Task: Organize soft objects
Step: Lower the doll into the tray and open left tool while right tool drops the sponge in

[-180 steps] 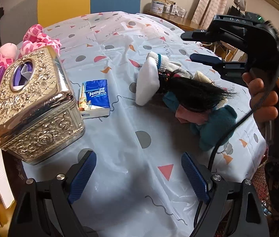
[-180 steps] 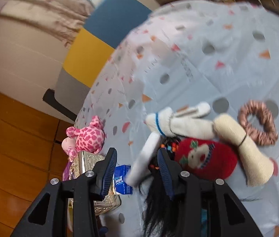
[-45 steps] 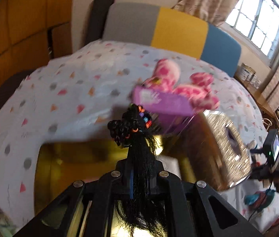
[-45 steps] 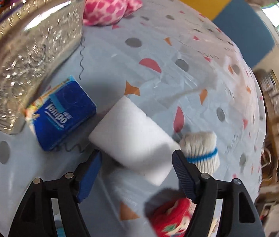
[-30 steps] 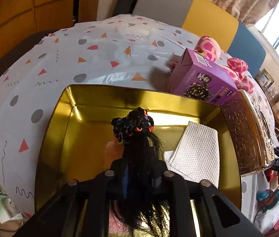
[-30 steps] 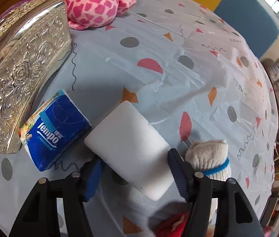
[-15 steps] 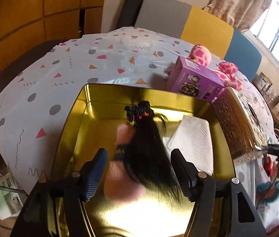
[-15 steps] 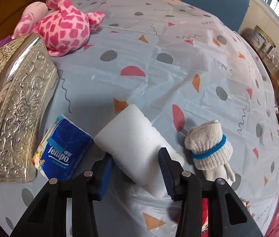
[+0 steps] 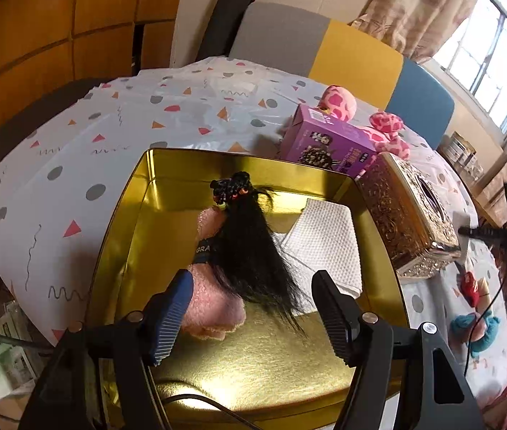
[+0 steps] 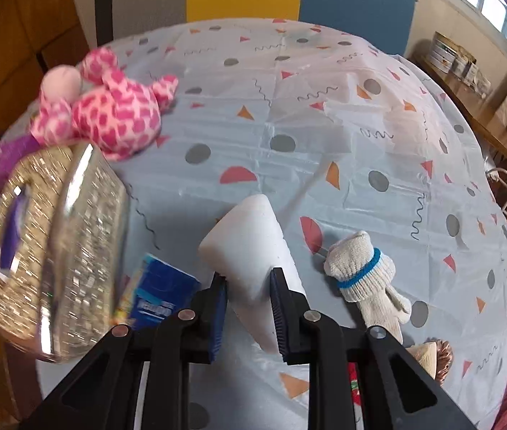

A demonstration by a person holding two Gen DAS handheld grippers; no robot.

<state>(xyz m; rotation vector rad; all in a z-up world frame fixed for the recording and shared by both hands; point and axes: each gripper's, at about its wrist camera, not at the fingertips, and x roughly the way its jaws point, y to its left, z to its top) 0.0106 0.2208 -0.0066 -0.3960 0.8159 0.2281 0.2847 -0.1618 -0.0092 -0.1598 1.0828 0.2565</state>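
In the left wrist view my left gripper (image 9: 251,304) is open above the gold tray (image 9: 124,236). A black-haired doll with a pink body (image 9: 250,247) lies in the tray, free of the fingers, beside a white folded cloth (image 9: 325,240). In the right wrist view my right gripper (image 10: 248,308) is shut on a white sponge block (image 10: 250,240) and holds it tilted above the tablecloth. A white knit glove with a blue band (image 10: 364,276) lies to its right. A pink spotted plush (image 10: 110,107) lies at the far left.
An ornate metal tissue box (image 10: 52,251) stands left of the sponge, with a blue Tempo tissue pack (image 10: 162,295) beside it. A purple carton (image 9: 325,143) stands behind the tray. A red ornament and a teal plush (image 9: 475,326) lie at the right.
My left gripper has opened and let the doll drop into the gold tray. My right gripper has closed on the white sponge block and tilted it up off the table.
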